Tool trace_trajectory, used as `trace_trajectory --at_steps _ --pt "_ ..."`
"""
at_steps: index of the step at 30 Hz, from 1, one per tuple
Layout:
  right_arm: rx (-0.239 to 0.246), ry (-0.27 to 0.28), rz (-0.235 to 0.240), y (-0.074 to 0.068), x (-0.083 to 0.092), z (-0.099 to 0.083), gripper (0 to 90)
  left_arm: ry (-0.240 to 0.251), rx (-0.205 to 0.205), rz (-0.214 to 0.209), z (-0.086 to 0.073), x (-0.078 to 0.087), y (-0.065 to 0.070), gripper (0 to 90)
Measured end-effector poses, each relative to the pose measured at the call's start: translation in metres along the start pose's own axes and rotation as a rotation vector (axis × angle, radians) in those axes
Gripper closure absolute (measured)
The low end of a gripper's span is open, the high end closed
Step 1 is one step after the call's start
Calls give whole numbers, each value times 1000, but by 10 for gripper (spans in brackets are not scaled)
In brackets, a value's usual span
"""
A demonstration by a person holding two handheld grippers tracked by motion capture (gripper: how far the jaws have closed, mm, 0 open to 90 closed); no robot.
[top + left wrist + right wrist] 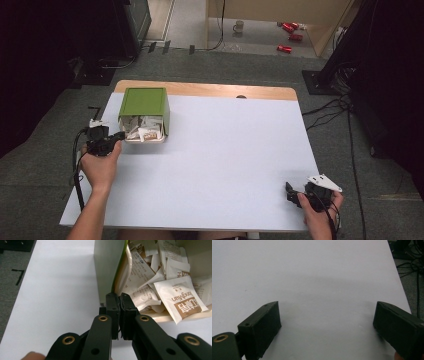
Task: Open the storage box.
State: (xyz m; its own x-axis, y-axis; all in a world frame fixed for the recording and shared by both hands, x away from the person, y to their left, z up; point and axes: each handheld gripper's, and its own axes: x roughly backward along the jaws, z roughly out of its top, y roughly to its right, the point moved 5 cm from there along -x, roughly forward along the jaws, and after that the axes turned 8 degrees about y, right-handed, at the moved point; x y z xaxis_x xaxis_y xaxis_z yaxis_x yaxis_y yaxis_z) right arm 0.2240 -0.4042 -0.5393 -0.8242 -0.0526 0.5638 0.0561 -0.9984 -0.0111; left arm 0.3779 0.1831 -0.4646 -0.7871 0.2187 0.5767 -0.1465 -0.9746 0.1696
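— Two grippers, so which one sits nearer the green plastic box [144, 114] lying on its side?

— Your left gripper [118, 136], by far. Its jaws are pinched together right at the box's open mouth, at the near left corner of its rim; whether they nip the wall's edge or nothing at all, you cannot tell from here. The white paper sachets [180, 298] spill just to the right of your fingertips [112, 305], inside the box.

— And the other?

— Your right gripper [292, 196] rests well apart at the near right corner of the white table [225, 160], jaws spread wide over bare surface.
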Motion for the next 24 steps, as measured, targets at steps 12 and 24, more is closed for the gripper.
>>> trace_trajectory --at_steps 12,24 --pt "1 2 1 0 0 0 71 -16 1 -14 0 2 0 892" --pt "7 5 2 0 0 0 72 -1 2 -21 -6 9 0 894"
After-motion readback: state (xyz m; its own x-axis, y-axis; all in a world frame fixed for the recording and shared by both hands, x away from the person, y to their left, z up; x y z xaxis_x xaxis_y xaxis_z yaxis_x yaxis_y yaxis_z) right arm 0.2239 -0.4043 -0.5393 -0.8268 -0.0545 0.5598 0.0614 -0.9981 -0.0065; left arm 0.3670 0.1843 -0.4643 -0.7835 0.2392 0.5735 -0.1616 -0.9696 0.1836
